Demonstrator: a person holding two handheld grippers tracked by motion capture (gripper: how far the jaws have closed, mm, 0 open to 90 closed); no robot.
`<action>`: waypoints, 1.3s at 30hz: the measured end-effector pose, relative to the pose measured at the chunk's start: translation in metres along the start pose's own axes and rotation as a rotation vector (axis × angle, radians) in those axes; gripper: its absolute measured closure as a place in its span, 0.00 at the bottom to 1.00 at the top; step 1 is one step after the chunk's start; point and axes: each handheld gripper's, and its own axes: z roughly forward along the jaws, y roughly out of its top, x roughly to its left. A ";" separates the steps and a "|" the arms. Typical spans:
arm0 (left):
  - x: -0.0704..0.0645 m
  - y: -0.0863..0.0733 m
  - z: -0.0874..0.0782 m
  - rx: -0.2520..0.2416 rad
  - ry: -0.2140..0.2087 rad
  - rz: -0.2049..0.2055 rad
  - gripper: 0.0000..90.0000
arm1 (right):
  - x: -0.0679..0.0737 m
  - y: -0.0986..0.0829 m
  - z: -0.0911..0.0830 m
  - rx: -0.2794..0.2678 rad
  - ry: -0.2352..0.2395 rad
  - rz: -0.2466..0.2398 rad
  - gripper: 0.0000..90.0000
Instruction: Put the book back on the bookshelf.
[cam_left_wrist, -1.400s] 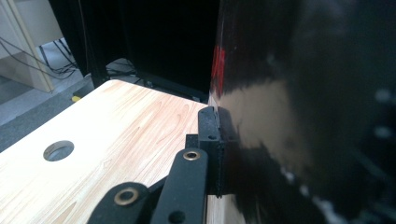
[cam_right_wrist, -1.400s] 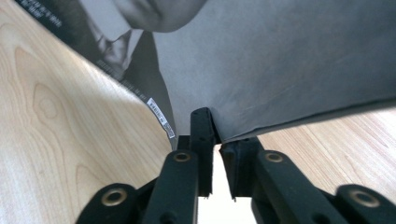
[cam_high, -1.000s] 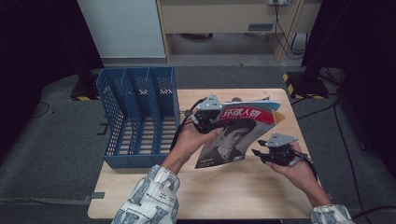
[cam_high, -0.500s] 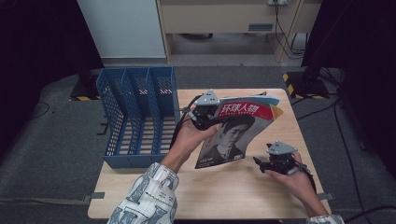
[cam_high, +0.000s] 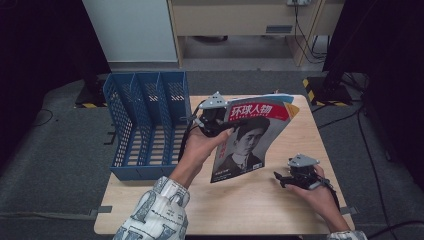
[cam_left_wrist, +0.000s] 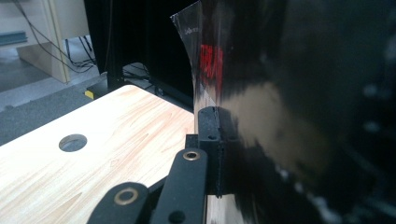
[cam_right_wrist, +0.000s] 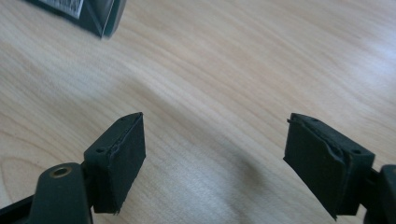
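Left gripper (cam_high: 216, 120) is clamping the magazine (cam_high: 250, 137) tight; right gripper (cam_high: 292, 176) is idling wide open; keep it upright heading for the file rack (cam_high: 145, 125).

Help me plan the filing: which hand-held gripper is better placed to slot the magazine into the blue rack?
Left. The left hand-held gripper is shut on the magazine, next to the rack. The right hand-held gripper is open and empty, low over the table.

grey carpet (cam_high: 60, 165), wooden cabinet (cam_high: 240, 20)
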 end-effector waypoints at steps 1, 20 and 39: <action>0.000 0.000 -0.001 -0.011 0.001 -0.009 0.96 | 0.001 -0.001 0.001 0.010 0.005 -0.006 0.23; 0.003 -0.010 -0.030 -0.129 -0.004 -0.165 0.96 | 0.003 -0.007 0.011 0.023 0.025 0.052 0.18; 0.007 -0.022 -0.061 -0.165 0.025 -0.202 0.96 | 0.000 -0.010 0.014 0.028 0.057 0.144 0.16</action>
